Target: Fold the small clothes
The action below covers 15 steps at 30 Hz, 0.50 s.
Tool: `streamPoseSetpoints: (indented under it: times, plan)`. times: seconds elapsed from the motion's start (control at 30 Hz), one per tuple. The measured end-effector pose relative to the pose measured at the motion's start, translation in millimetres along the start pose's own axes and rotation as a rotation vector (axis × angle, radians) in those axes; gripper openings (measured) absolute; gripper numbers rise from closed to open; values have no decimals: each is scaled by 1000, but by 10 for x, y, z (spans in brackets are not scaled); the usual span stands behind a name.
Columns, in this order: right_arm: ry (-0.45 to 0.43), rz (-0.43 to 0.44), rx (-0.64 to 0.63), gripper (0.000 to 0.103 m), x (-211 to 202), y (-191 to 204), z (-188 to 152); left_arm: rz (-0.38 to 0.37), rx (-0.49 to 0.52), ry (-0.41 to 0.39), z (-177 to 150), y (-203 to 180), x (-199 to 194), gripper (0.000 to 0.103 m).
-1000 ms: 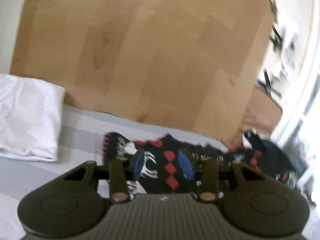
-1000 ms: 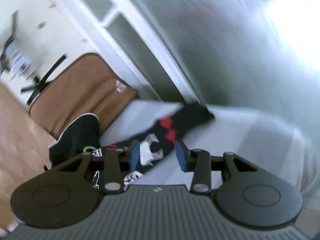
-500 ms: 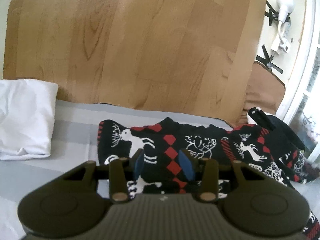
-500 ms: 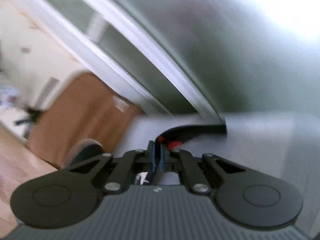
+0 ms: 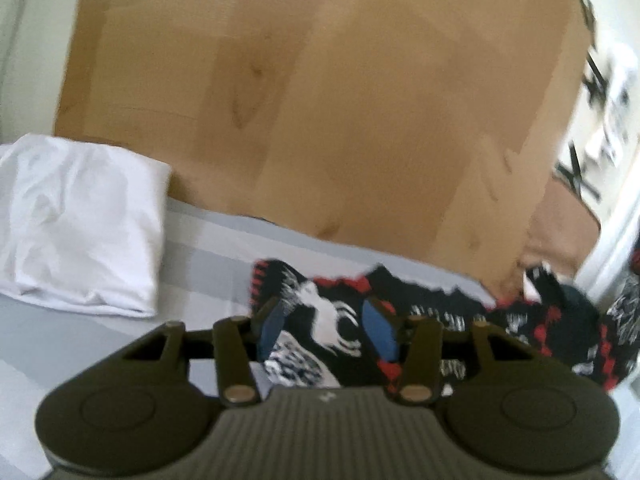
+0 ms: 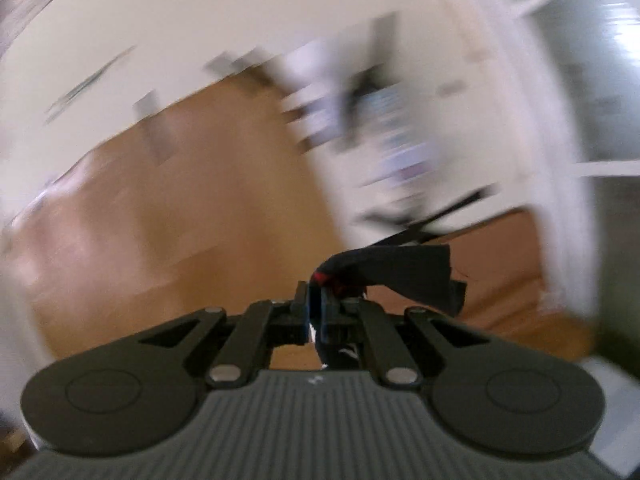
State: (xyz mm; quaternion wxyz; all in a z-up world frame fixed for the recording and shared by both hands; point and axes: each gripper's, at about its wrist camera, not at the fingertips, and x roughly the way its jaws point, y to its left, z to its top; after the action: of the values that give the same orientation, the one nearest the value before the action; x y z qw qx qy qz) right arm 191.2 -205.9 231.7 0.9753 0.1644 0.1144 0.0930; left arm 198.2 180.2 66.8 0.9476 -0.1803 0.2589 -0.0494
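Broadly, a wood-grain floor [image 5: 320, 120] filled the upper part of the left wrist view, and below it lay a bed [image 5: 208, 256] under a grey striped sheet. On the sheet's left side sat a folded white cloth [image 5: 80, 224], well apart from the task's thing. That was a black knit garment [image 5: 440, 308] with red diamonds and white reindeer, spread across the sheet from just ahead of the left gripper [image 5: 326, 330] toward the right edge, where it bunched up in a heap. The left gripper hung just over the garment's left end, its blue pads [image 5: 378, 334] apart at a middling width; its jaws had just been opening, with patterned cloth showing in the gap, and the pads did not seem to press on it, though blur made contact hard to judge. The right wrist view was smeared by motion: the floor, a pale wall [image 6: 240, 12] and a white door frame [image 6: 552, 160] all streaked. In it the right gripper [image 6: 318, 312] was closed tight on a black end of the garment, a bit of red at the pinch; the cloth stuck out past the fingertips to the right as a dark flap and also hung down beneath the jaws. The gripper's black fingers [image 6: 256, 332] were folded in close together.
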Motion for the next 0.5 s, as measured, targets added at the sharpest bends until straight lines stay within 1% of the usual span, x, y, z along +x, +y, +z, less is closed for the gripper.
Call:
streamPoseSetpoints:
  times: [0.07,0.13,0.23,0.33,0.37,0.4,0.43,0.47,0.5]
  plan:
    - [57,81,-45,8,236,377,-172,0,-48,-14,58,102,-42,45]
    - [121,166,-87,8,449,742,-412,-7,-93,-25,112,202,-85,45]
    - [230,260,-120,8,757,1150,-887,-13,-130,-35,153,284,-117,45]
    - [349,331,-99,8,940,1317,-1464,-31,-162,-16,168,344,-83,45]
    - [411,376,-72,12,1014,1326,-1685,-39,-165,-6,165,343,-67,45]
    - [499,429,-48,13,1099,1329,-1891,-42,-162,3,158,333,-47,45]
    - [596,453,-48,13,1160,1337,-2088,-40,-153,8,144,316,-29,45]
    - [649,446,-65,14,1159,1332,-2231,-37,-140,13,134,292,-12,45]
    - [663,439,-91,18,1097,1297,-2327,-37,-130,17,120,283,-9,45]
